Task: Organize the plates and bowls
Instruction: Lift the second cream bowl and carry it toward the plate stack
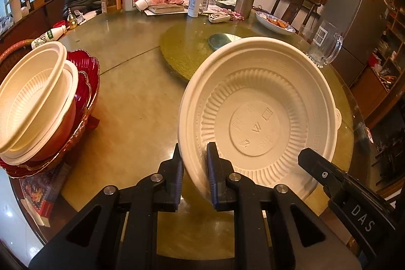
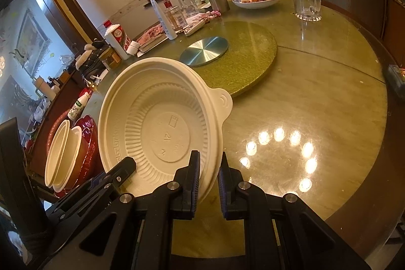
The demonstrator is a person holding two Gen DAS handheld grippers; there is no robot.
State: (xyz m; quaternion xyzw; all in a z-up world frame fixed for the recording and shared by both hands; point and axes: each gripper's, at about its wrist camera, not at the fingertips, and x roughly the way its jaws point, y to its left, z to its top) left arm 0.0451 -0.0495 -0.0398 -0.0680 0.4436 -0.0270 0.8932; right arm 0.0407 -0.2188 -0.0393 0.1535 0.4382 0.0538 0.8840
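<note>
Cream plate (image 1: 258, 115) held off table, tilted, underside up, rim pinched at two spots.
Left gripper (image 1: 194, 170) clamped on near rim; right gripper (image 2: 209, 172) clamped on rim too, plate left of its jaws.
Stack of cream bowls (image 1: 33, 98) in red dish (image 1: 87, 82) sits left of left jaws.
Likely step: carry plate to stack.
Keep both grips even, level plate, avoid twisting thin rim.
Lower centred, then release.

You hold the round cream ribbed plastic plate (image 1: 258, 118) tilted above the worktop (image 1: 136, 82); cream bowls (image 1: 35, 98) sit nested in red dishes (image 1: 86, 82) at left.
</note>
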